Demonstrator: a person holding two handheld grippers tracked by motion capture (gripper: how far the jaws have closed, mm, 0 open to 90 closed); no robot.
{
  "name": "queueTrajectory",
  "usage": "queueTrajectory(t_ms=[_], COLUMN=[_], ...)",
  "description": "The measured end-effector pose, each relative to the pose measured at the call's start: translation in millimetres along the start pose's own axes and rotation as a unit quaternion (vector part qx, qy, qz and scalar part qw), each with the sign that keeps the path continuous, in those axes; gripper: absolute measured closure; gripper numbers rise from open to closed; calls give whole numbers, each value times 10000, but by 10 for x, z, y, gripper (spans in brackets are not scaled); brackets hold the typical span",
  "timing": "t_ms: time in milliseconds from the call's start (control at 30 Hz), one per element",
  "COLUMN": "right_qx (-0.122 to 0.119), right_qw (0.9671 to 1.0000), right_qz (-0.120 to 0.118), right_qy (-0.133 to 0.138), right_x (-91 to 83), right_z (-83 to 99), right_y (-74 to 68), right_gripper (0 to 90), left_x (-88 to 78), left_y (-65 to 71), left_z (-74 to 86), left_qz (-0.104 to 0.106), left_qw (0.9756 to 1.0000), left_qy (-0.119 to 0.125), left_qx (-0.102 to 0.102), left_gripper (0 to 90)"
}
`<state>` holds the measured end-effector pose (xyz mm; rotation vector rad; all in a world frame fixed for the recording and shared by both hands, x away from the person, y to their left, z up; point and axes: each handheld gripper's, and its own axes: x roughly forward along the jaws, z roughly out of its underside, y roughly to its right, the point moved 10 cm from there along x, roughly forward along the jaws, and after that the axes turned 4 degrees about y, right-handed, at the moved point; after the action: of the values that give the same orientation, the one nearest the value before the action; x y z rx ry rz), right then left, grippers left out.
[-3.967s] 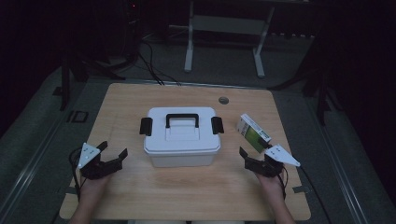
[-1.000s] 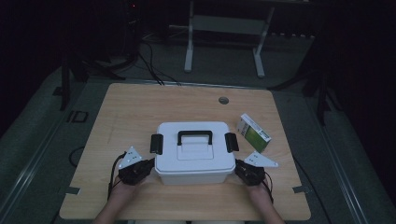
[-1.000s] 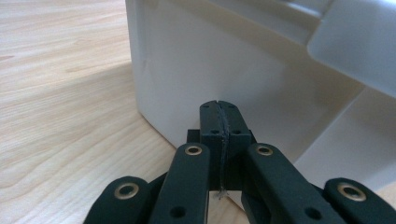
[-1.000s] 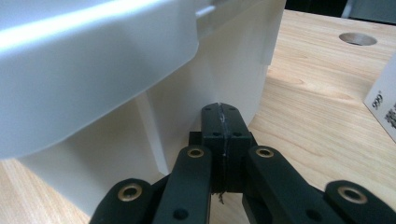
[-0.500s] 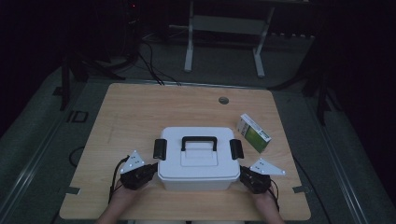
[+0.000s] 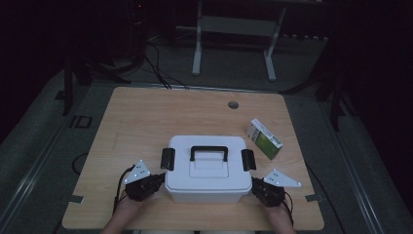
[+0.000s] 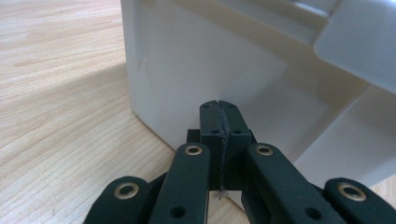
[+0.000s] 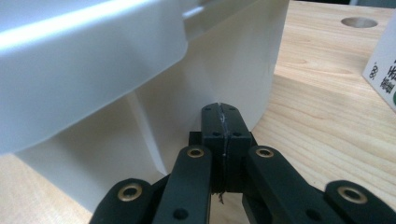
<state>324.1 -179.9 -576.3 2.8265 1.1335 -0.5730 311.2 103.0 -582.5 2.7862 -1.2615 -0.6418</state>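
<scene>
High view: white box (image 6: 206, 171) with black handle and two black side latches sits lower centre of frame, on the wooden table (image 6: 146, 117), near the front edge. Left gripper (image 6: 157, 181) is at the box's lower left side, right gripper (image 6: 256, 187) at its lower right side, both tips up against the side walls. Small green-and-white carton (image 6: 264, 138) lies right of centre, apart from the box. Round hole (image 6: 233, 104) in the tabletop above centre. Lid closed, latches look down.

Left gripper view: jaws clenched together, nothing between them, tips (image 7: 218, 116) right at the box wall (image 7: 196, 74), which takes up the upper right; whether they actually touch it is hard to tell. Bare table at left.

Right gripper view: jaws also clenched on nothing, tips (image 8: 221, 119) close in under the lid's overhanging rim, at the box wall (image 8: 177, 107). Carton edge (image 8: 383, 70) at far right, hole (image 8: 358, 22) at upper right.

Progress, judged: box is bracketed from both sides by closed grippers, looks like a squeeze-and-shift or lift. Not lifted; base on the table. Opening latches, if wanted, not started.
</scene>
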Motion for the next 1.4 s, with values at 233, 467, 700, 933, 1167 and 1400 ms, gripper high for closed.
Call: queueTrajectory(t_ms=[233, 467, 700, 933, 1167, 1400], right_qx=[-27, -36, -3, 70, 126, 119], right_qw=[10000, 10000, 10000, 10000, 9999, 9999], right_qz=[-11, -4, -22, 24, 67, 68], right_qy=[-19, -4, -5, 17, 44, 77], right_x=[91, 201, 268, 352, 413, 486], right_z=[-37, -78, -100, -149, -181, -207], right_y=[9, 12, 5, 62, 105, 126], right_gripper=[900, 900, 900, 900, 900, 900], left_x=[-22, -45, -40, 12, 59, 75], left_y=[-58, -133, -220, -294, -365, -463], left_z=[-2, -6, -31, -66, -99, -131], left_qz=[-61, -104, -214, -250, -328, -394], left_qw=[10000, 9999, 9997, 9996, 9993, 9991], left_qy=[12, 54, 32, 30, 45, -17], left_qx=[-55, -85, -93, -113, -146, -153], left_gripper=[897, 897, 897, 897, 897, 896])
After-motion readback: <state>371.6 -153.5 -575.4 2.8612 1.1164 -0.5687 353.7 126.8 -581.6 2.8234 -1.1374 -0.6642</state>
